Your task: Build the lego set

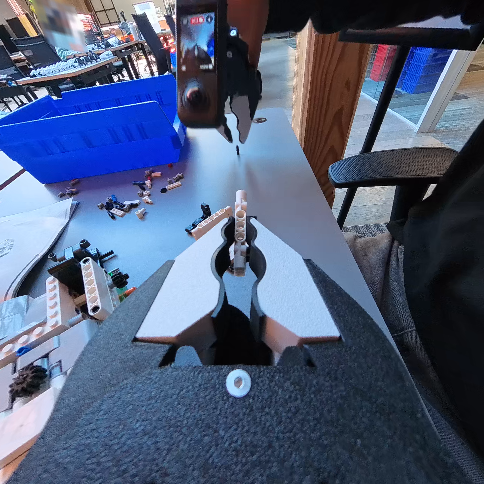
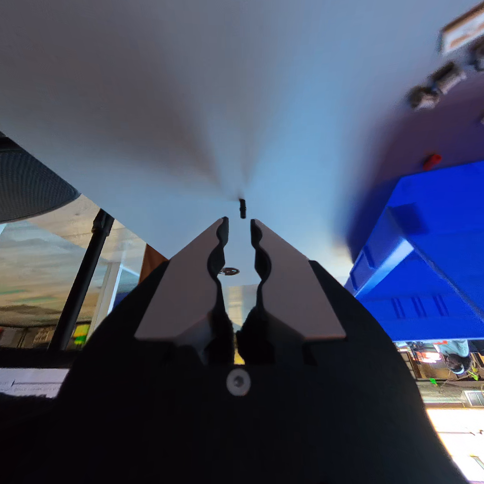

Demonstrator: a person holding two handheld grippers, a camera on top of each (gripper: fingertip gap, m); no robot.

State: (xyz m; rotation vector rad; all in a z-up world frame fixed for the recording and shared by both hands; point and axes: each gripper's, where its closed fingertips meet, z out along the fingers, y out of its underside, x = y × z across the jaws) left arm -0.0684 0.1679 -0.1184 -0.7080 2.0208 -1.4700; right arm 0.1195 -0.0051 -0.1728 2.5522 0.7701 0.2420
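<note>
My left gripper (image 1: 240, 222) is shut on a small tan Technic beam assembly (image 1: 240, 227), which stands upright between the jaws above the grey table (image 1: 275, 183). A tan beam joined to a black piece (image 1: 209, 218) lies just left of the fingertips. My right gripper (image 1: 237, 140) points down at the far side of the table, its jaws slightly apart and empty. A small black pin (image 1: 237, 150) stands on the table right under its tips. In the right wrist view the pin (image 2: 242, 208) sits just beyond the open gripper (image 2: 238, 220).
A blue bin (image 1: 91, 136) stands at the back left and also shows in the right wrist view (image 2: 432, 248). Loose small pieces (image 1: 131, 199) are scattered in front of it. A partly built model (image 1: 78, 282) and instruction sheets (image 1: 31, 230) lie on the left. A chair armrest (image 1: 387, 165) and a wooden post (image 1: 322, 104) flank the table's right edge. The left gripper's tips are roughly 25 cm from the right gripper's.
</note>
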